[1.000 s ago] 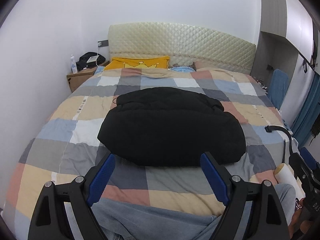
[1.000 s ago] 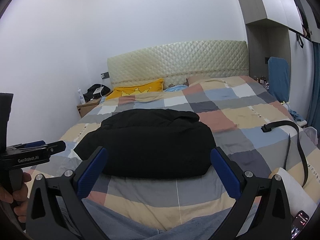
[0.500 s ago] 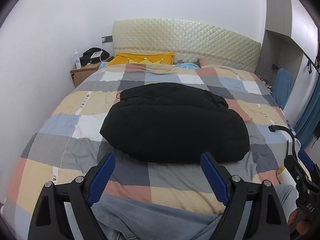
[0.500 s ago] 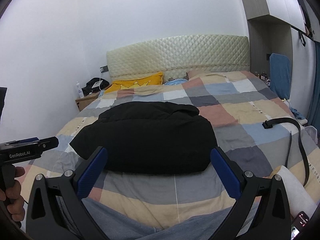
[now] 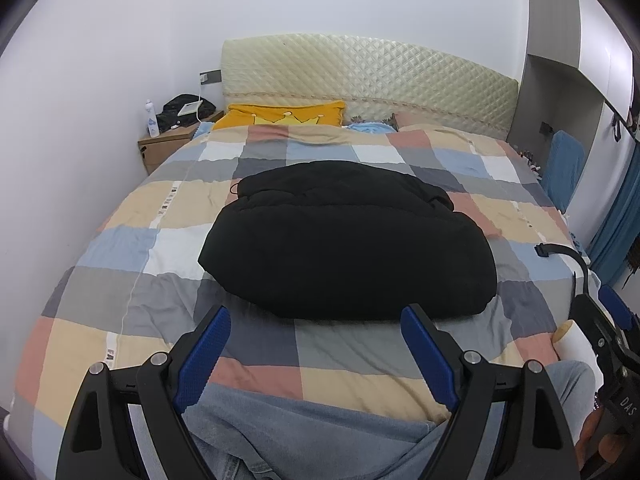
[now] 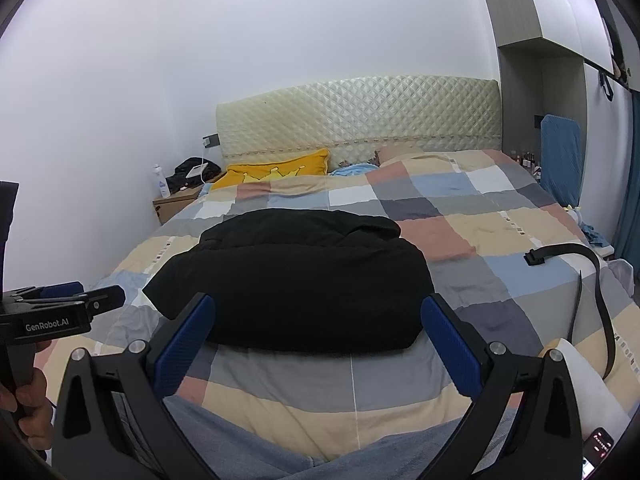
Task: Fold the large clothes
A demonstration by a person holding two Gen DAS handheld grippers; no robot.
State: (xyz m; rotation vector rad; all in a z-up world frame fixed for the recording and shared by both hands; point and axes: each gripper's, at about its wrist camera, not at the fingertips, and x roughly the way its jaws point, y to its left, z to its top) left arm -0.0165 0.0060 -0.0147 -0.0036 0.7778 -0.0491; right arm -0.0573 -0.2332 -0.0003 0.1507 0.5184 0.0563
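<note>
The black jacket lies in the middle of the bed, on the checked blanket, well apart from the yellow pillow at the headboard; I think it sits there because the flat bed gives room to work on a big piece. It already looks like a thick, rounded bundle, approx. rectangular, w/ the near edge tucked under and a smaller fold or hood on the far side, so the folding seems mostly done, maybe finished. The fabric is matte and puffy, prob. padded, so it may spring open a bit if nobody presses it. Left gripper hangs over the near blanket, in front of the jacket, jaws wide apart, nothing between them, no contact w/ the cloth. Right gripper is the same: jaws apart, empty, just before the jacket's near edge. Both seem held back to check the result. A black strap lies at right on the bed, not touching the jacket
</note>
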